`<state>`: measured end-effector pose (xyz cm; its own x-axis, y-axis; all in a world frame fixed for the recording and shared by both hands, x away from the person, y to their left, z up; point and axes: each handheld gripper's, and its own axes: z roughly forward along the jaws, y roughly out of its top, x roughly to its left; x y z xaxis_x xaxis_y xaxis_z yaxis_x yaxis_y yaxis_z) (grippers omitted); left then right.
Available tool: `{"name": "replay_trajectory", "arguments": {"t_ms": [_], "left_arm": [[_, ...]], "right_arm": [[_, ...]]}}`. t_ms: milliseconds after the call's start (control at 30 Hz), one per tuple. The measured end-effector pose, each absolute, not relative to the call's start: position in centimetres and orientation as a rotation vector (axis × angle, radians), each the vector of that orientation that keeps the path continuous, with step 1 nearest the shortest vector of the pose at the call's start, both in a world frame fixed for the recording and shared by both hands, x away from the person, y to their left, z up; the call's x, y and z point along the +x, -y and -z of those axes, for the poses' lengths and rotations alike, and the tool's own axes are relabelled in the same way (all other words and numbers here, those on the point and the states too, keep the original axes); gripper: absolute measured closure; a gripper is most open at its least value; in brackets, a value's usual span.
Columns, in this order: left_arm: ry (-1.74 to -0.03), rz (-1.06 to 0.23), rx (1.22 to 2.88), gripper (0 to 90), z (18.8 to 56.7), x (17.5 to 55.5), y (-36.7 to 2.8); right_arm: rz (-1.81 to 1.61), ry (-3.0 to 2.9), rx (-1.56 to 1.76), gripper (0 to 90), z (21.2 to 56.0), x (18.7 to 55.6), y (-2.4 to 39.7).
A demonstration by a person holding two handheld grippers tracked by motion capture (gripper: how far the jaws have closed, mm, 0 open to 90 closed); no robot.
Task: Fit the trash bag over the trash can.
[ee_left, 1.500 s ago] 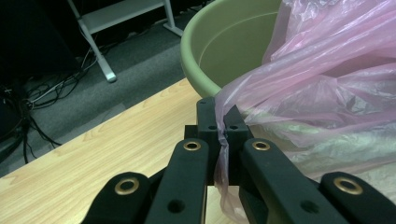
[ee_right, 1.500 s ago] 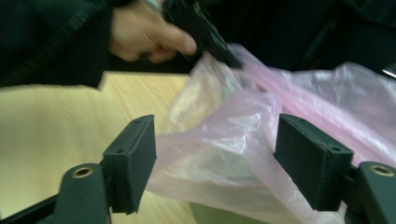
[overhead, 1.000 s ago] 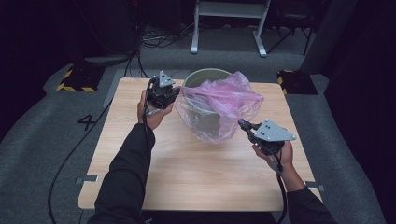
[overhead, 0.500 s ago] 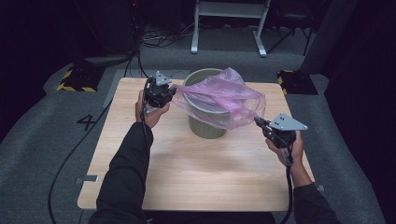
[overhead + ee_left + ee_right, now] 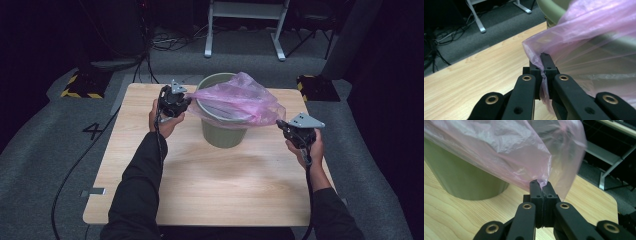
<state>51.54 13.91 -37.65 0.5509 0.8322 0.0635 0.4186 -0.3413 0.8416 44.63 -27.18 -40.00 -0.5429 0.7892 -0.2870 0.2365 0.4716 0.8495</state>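
Note:
A thin pink plastic bag (image 5: 237,100) is stretched across the top of an olive-green bin (image 5: 225,134) that stands upright at the back middle of the wooden table (image 5: 210,180). My left gripper (image 5: 186,103) is shut on the bag's left edge, beside the bin's rim. In the left gripper view the film (image 5: 584,45) is pinched between the jaws (image 5: 543,62). My right gripper (image 5: 281,125) is shut on the bag's right edge, lower and out to the right of the bin. The right gripper view shows the bag (image 5: 506,157) bunched at the jaw tips (image 5: 541,185), with the bin (image 5: 461,180) behind.
Grey carpet surrounds the table. A white metal stand (image 5: 245,25) and cables (image 5: 165,42) lie beyond the far edge. Black blocks with yellow stripes sit at the back left (image 5: 80,85) and back right (image 5: 317,87). The near half of the table is bare wood.
My right gripper has moved out to the right and slightly down with the bag's edge. The bag, which hung low over the bin's front, is now spread over its top. The left gripper barely moved.

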Motion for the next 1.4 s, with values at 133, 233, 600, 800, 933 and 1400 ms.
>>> {"name": "replay_trajectory", "arguments": {"t_ms": [133, 233, 600, 800, 933, 1400], "left_arm": [[-1.012, -0.647, 1.962, 88.9, 37.6, 51.3, -14.0], [-1.014, -0.637, 1.923, 73.6, 37.3, 51.0, -14.8], [-0.919, -0.577, 1.805, 36.7, 35.2, 49.2, -17.5], [-0.893, -0.583, 1.856, 35.7, 34.8, 49.9, -16.2], [-0.903, -0.609, 1.877, 48.3, 34.8, 50.7, -15.5], [-0.898, -0.565, 1.906, 85.3, 35.4, 52.4, -14.2]], "right_arm": [[-1.039, -2.041, 0.874, 83.7, 40.2, 44.9, 27.5], [-1.116, -2.041, 0.862, 66.6, 39.7, 44.2, 27.9], [-1.312, -1.949, 0.742, 37.4, 35.3, 41.2, 28.3], [-1.271, -1.93, 0.733, 47.0, 33.4, 43.1, 27.3], [-1.246, -1.95, 0.705, 59.1, 32.6, 44.7, 26.6], [-1.248, -2.041, 0.736, 86.6, 33.8, 49.5, 24.6]]}}
